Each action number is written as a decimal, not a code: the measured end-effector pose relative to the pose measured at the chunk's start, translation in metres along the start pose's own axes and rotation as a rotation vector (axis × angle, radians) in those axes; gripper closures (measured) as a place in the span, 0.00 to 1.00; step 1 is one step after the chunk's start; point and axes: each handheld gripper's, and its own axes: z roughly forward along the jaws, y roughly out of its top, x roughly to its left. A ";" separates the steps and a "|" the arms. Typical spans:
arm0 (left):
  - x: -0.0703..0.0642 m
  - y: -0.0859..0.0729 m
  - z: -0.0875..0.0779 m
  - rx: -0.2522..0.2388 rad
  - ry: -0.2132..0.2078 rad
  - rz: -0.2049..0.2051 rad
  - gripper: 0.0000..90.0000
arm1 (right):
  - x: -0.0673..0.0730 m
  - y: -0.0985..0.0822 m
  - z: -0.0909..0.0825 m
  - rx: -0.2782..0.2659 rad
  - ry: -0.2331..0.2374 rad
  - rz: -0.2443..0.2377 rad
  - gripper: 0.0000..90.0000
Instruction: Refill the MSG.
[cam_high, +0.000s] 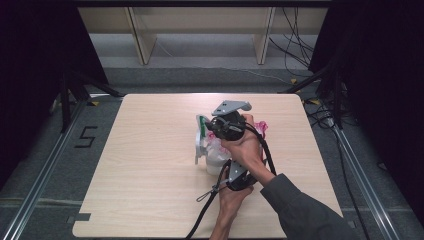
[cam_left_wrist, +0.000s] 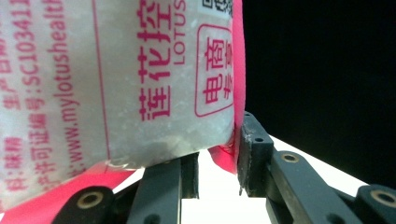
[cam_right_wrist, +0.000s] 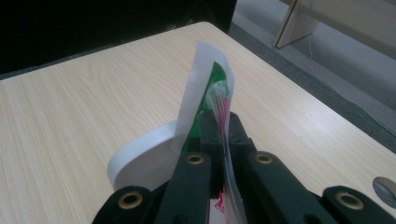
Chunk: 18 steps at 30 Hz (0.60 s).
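Pink-printed packet (cam_left_wrist: 116, 84) sits mid-table, slightly right, beside a white tub (cam_right_wrist: 140, 161). Left gripper (cam_left_wrist: 217, 161) clamps the packet's lower corner seam. Right gripper (cam_right_wrist: 219, 135) is closed on the thin green-and-white top film (cam_right_wrist: 205, 88). Contents look granular, probably light; film soft, slippery, tear-prone, so grip the seams.
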 end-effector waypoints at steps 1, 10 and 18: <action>0.000 0.000 0.000 0.000 0.000 0.000 0.80 | 0.000 0.000 0.000 -0.001 -0.004 0.006 1.00; -0.001 0.001 0.000 -0.006 -0.003 -0.005 0.80 | 0.000 0.001 -0.001 -0.010 -0.012 0.002 1.00; -0.001 0.001 0.000 -0.008 -0.003 -0.003 0.80 | 0.000 0.001 -0.002 0.000 -0.002 0.013 1.00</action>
